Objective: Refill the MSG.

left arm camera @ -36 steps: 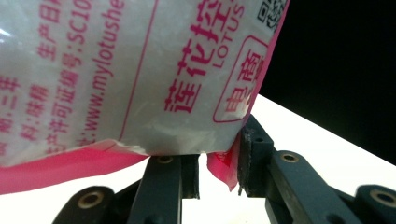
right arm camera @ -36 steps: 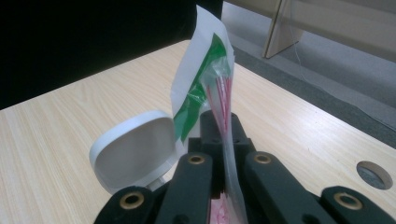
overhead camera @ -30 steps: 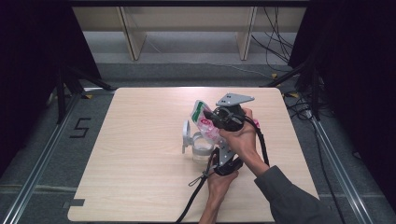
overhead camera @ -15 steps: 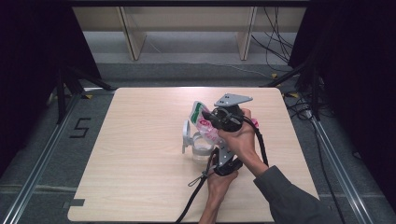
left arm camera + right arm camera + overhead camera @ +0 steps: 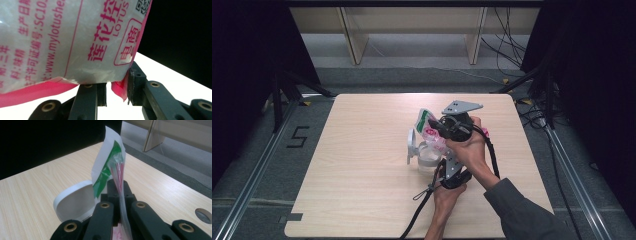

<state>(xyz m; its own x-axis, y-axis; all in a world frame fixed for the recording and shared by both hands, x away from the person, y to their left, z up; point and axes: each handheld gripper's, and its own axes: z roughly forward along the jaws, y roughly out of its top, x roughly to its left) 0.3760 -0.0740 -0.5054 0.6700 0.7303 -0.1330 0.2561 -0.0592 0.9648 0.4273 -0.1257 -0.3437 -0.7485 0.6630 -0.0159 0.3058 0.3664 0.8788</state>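
A plastic bag (image 5: 426, 126) with pink and green print stands upright over a clear jar (image 5: 428, 159) whose white lid (image 5: 411, 146) is flipped open to the left. My right gripper (image 5: 435, 131) is shut on the bag; in the right gripper view its jaws pinch the bag (image 5: 110, 162) edge-on at the gripper's (image 5: 117, 188) tips, with the lid (image 5: 75, 200) just beyond. My left gripper (image 5: 447, 170) sits below, pointing at the jar. In the left gripper view its jaws (image 5: 117, 85) stand slightly apart, the bag's pink bottom corner (image 5: 119, 88) hanging between them against one pad.
The light wooden table (image 5: 362, 165) stretches to the left and front. Pale shelf legs (image 5: 354, 37) stand on the grey floor behind it. Black cables (image 5: 507, 45) trail at the far right, and dark curtains flank both sides.
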